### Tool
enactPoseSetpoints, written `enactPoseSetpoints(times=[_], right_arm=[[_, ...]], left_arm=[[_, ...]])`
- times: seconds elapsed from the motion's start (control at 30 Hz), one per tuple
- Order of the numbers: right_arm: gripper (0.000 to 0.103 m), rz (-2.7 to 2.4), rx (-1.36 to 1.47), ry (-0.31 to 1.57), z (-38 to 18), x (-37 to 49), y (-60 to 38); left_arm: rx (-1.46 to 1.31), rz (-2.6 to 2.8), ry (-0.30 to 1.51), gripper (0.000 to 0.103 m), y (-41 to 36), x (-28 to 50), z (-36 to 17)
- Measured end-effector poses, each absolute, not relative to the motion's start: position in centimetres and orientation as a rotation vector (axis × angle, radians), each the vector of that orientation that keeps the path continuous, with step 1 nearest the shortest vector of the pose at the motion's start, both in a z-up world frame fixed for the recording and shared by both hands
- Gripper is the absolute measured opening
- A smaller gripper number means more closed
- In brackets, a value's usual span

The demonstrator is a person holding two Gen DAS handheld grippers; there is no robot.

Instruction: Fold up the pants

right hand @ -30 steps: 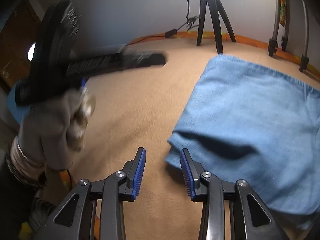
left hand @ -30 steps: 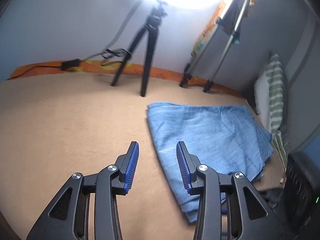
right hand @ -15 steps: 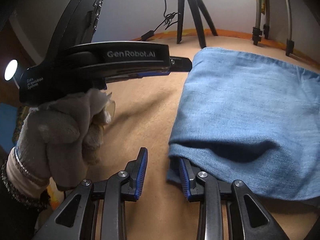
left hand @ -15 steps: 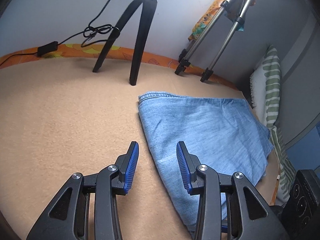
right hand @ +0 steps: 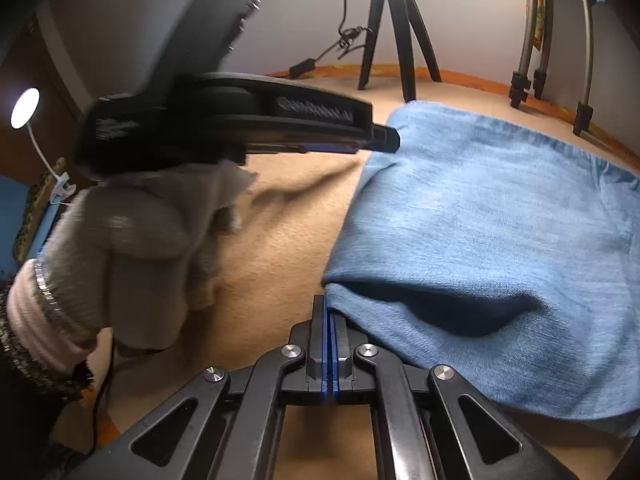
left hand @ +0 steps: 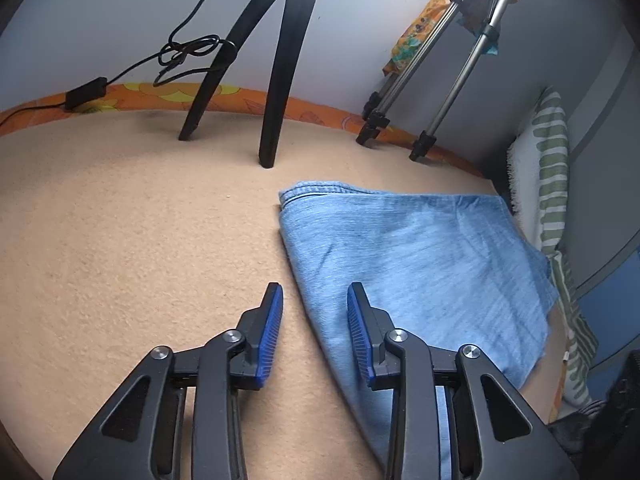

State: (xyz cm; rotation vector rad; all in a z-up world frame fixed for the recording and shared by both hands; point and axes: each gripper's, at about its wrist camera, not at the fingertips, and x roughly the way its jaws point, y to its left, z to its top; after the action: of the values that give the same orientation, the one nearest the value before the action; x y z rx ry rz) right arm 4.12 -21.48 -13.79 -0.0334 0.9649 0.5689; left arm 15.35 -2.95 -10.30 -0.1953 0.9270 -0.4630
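The right gripper (right hand: 329, 320) points steeply down, its jaws closed on the near corner of the folded pants (right hand: 500, 220). The left gripper (left hand: 314, 308) has just narrowed its jaws; they straddle the pants' left edge without pressing it. The gloved left hand (right hand: 136, 248) holds it tilted downward above the tan blanket (left hand: 120, 248).

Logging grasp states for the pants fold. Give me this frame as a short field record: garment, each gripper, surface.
garment: blue denim pants, folded, lying flat
surface: tan blanket
right gripper: jaws just closed, shut on the near corner of the pants
left gripper: jaws have just been closing, not yet gripping; straddles the pants' left edge
background: black tripod, silver tripod
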Motion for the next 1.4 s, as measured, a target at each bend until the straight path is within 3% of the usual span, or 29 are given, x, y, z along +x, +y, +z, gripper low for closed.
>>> enactPoseSetpoints(times=[0.17,0.6,0.67,0.77,0.8,0.87,0.9,1.17,1.4], right_arm=[[0.0,0.607,-0.002,0.948,-12.3,3.0,-22.2],[0.0,0.659,0.005,1.047,-14.3,2.3,-22.5],[0.007,0.674,0.032,1.091,-14.3,2.7,-23.0],[0.026,0.738,0.028,1.1,-13.5,2.0,-24.0],[0.027,0.742,0.02,1.078,-12.8,1.7,-24.3],[0.029,0.754,0.049,1.054,-11.7,1.9,-25.3],[0.031,0.753,0.064,1.04,-11.1,2.3,-25.9],[0.04,0.693,0.101,0.975,-7.9,9.6,-27.5],[0.048,0.598,0.104,1.084,-9.2,18.3,-25.0]], left_arm=[[-0.189,-0.461,0.922,0.023,-3.0,15.6,-11.2],[-0.163,-0.423,0.914,0.02,-3.2,17.0,-11.0],[-0.179,-0.417,0.908,0.02,-2.4,16.6,-10.2],[-0.216,-0.402,0.886,0.022,-0.6,15.1,-8.4],[-0.234,-0.404,0.878,0.022,-0.1,14.5,-7.9],[-0.297,-0.407,0.862,0.039,1.0,12.6,-6.8],[-0.33,-0.41,0.861,0.042,1.4,11.5,-6.5],[-0.423,-0.446,0.922,0.047,-1.4,5.9,-6.9],[-0.518,-0.415,0.952,0.047,-4.5,3.8,-9.3]])
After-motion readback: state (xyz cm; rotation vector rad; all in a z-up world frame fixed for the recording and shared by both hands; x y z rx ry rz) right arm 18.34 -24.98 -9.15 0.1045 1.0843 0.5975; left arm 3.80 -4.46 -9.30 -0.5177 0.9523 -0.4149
